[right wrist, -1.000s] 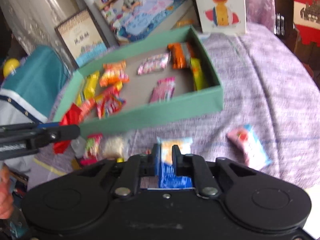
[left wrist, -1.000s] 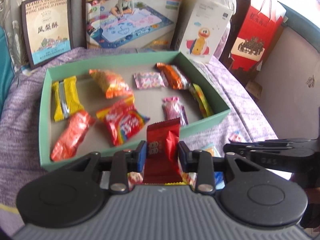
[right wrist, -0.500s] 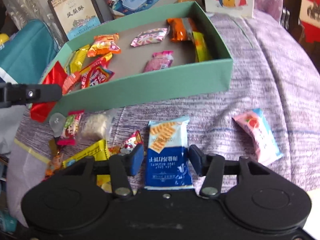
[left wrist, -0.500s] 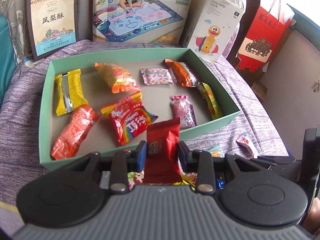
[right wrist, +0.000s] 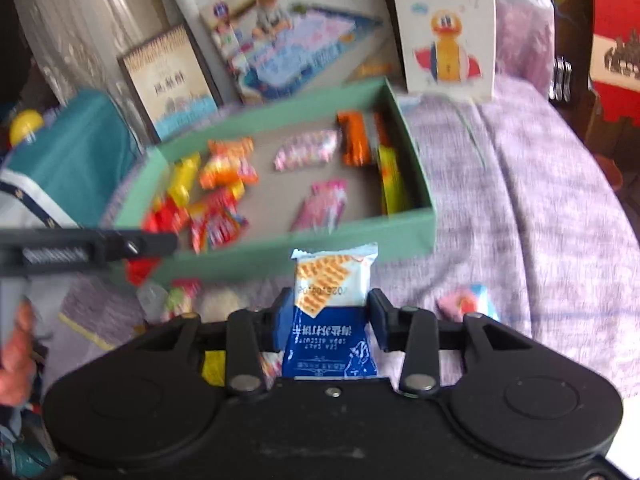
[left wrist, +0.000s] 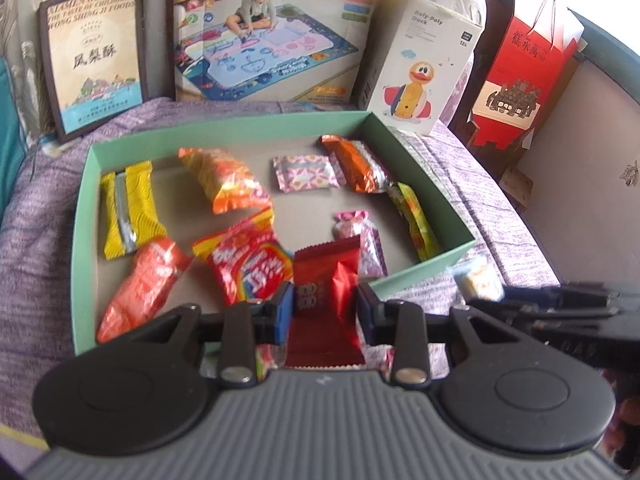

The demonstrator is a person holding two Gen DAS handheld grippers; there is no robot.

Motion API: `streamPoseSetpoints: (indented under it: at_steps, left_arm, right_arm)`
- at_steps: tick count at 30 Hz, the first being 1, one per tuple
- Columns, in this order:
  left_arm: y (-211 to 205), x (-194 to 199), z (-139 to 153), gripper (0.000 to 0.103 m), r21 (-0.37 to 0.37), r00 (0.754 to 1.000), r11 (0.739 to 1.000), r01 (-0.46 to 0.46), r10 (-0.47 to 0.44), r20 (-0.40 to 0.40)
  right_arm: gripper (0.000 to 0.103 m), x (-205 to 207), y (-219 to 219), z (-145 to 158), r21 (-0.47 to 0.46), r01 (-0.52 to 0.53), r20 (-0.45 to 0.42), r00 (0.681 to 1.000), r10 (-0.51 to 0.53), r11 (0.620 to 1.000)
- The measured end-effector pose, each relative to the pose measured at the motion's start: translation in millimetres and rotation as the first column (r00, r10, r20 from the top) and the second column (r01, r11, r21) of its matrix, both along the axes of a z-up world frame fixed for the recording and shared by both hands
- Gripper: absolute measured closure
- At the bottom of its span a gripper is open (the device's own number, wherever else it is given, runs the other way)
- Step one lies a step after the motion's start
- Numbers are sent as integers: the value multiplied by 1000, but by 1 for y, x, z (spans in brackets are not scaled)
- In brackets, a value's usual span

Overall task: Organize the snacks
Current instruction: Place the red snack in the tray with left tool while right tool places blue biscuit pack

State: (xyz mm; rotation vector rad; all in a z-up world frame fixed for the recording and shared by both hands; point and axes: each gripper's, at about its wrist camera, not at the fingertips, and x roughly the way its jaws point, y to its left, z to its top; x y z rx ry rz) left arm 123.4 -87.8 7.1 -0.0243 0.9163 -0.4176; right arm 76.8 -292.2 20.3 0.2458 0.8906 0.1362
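Nine packets are counted inside the green box (left wrist: 428, 168), lying loose on its grey floor:
- yellow packet (left wrist: 128, 210), far left;
- orange puffed bag (left wrist: 228, 184);
- pink patterned sachet (left wrist: 306, 174);
- orange bar (left wrist: 354, 164), far right corner;
- yellow-green stick (left wrist: 414, 222), along the right wall;
- pink twist-wrapped sweet (left wrist: 358, 236);
- rainbow-printed red bag (left wrist: 248, 264);
- plain red-orange packet (left wrist: 140, 288), near left corner.

Two more are in transit. The left gripper (left wrist: 324, 308) is closed on a red packet (left wrist: 326, 280), held over the box's near wall. The right gripper (right wrist: 328, 320) is closed on a blue-and-white biscuit packet (right wrist: 332, 300), held just short of the near wall, outside the box.

Remaining: a pink packet (right wrist: 466, 302) and a small heap of mixed sweets (right wrist: 180, 300) are seen on the purple-covered surface (right wrist: 540, 200) in front of the box. The task is judged past halfway.

Writing legible:
- biscuit packet: "SODA BISCUIT", seen upside down, with Chinese characters and a partly hidden printed date;
- brown-framed box (left wrist: 94, 54) behind: "XIAMEN OLD FOOD", "THE TASTE OF CHILDHOOD", "WONG SHING JI FOODS", 凤梨酥;
- white toy carton (left wrist: 420, 64): "Roly-Poly Duck";
- red gift bag (left wrist: 528, 60): Chinese characters, too small to be read.

Print on the red bag is blurred.
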Motion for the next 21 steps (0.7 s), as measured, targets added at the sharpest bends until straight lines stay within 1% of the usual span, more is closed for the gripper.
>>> streamPoseSetpoints:
  at_steps: [1, 3, 5, 9, 11, 14, 15, 16, 17, 18, 20, 21]
  left_arm:
    - [-5, 6, 1, 70, -3, 1000, 1000, 3, -3, 0]
    - [-14, 22, -2, 70, -19, 1000, 1000, -15, 14, -24]
    - [-22, 39, -6, 70, -40, 998, 999, -36, 34, -48]
    - [-37, 64, -15, 70, -11, 998, 999, -50, 49, -50]
    - [-38, 74, -21, 70, -8, 996, 998, -61, 60, -64]
    - [-39, 85, -29, 69, -1, 994, 997, -74, 73, -80]
    - [-40, 88, -31, 62, 3, 993, 997, -77, 77, -85]
    - [-40, 89, -32, 52, 7, 993, 997, -76, 76, -88]
    - [-41, 89, -32, 28, 12, 994, 997, -75, 75, -83]
    - [-40, 87, -31, 15, 15, 995, 997, -76, 76, -65]
    - [-41, 83, -28, 9, 27, 997, 997, -74, 75, -31]
    - [-41, 81, -27, 6, 28, 997, 997, -69, 70, -27]
  right_arm:
    - [64, 9, -1, 4, 16, 2, 10, 1000, -2, 1000]
    - [64, 35, -2, 10, 55, 8, 24, 1000, -9, 998]
    - [64, 62, -1, 9, 84, 17, 17, 1000, -19, 996]
    - [64, 107, 6, -1, 122, 32, -11, 999, -31, 992]
    - [64, 123, 9, -7, 135, 34, -21, 999, -32, 990]
    - [63, 141, 14, -17, 130, 35, -24, 999, -32, 991]
    - [63, 146, 16, -20, 132, 36, -26, 999, -33, 991]
    - [60, 152, 17, -22, 135, 38, -26, 999, -35, 990]
    - [56, 155, 19, -22, 130, 47, -21, 999, -44, 990]
    - [51, 157, 19, -22, 128, 52, -17, 999, -50, 990]
    - [14, 156, 18, -21, 133, 56, -5, 998, -55, 990]
    - [7, 155, 17, -20, 134, 60, 2, 998, -61, 989]
